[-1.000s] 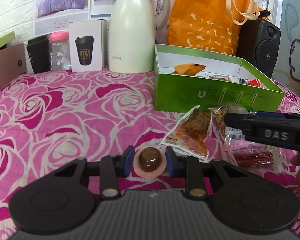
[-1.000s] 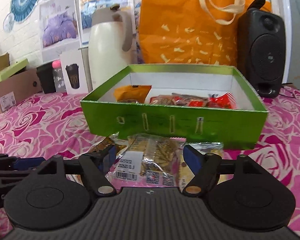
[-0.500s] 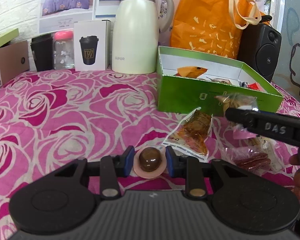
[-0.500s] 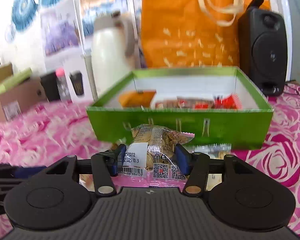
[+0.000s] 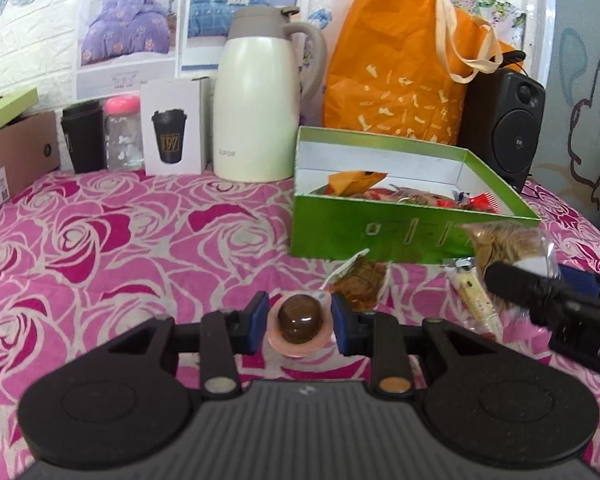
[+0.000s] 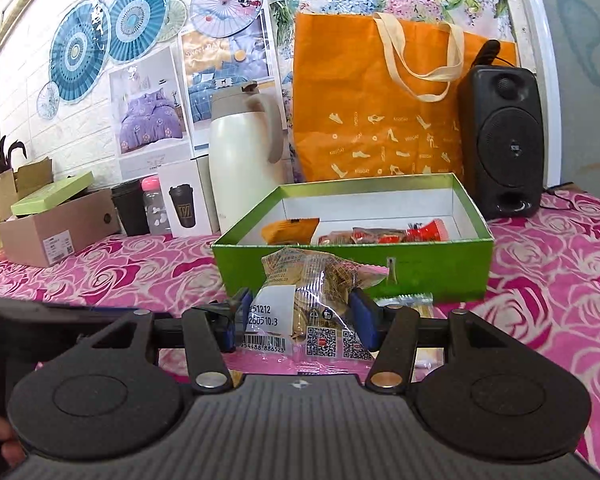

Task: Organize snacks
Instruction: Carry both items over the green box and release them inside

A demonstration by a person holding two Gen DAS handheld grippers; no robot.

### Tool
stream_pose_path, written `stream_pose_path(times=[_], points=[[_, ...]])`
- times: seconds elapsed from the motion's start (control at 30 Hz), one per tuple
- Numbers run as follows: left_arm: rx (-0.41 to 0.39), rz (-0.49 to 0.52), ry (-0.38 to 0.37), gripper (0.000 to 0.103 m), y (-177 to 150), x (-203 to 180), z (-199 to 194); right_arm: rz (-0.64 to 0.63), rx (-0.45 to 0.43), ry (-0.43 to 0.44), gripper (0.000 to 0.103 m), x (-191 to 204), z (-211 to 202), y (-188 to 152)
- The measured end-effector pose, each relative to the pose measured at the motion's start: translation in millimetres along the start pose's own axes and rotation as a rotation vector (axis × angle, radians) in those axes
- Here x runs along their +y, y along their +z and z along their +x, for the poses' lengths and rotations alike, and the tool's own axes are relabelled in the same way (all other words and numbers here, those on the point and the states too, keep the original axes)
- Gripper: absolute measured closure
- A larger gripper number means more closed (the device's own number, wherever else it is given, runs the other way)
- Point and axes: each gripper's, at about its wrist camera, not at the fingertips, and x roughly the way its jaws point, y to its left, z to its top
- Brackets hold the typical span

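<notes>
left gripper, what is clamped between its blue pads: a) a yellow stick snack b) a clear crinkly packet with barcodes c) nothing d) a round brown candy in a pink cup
d: the left gripper is shut on a round brown candy in a pink cup, its blue pads pressing the rim.

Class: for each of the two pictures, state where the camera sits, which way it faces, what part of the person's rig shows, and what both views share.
Left wrist view: sits on the left gripper, facing the green cardboard box; its jaws hold a round brown candy; the right gripper crosses at the right.
Right wrist view: sits on the right gripper, facing the box's front wall; its jaws hold a clear snack packet.
Shared: the box, the cream thermos jug, the orange tote bag, the black speaker.
</notes>
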Motion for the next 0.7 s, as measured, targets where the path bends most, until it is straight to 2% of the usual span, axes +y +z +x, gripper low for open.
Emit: stream_pose_path(times=[0.13,0.27,0.7], points=[[-0.022,0.022,-0.003,0.075,7,-14,-9,0.011,-0.003,-0.013,0.014,-2,-8,1],[-0.040,0.030,0.008,0.075,12,-24,-14,0.048,0.033,-0.038,0.014,-8,-9,-1],[-0.030,0.056,0.010,0.074,10,-45,-12,0.093,0.042,-0.061,0.013,-18,-20,-5]])
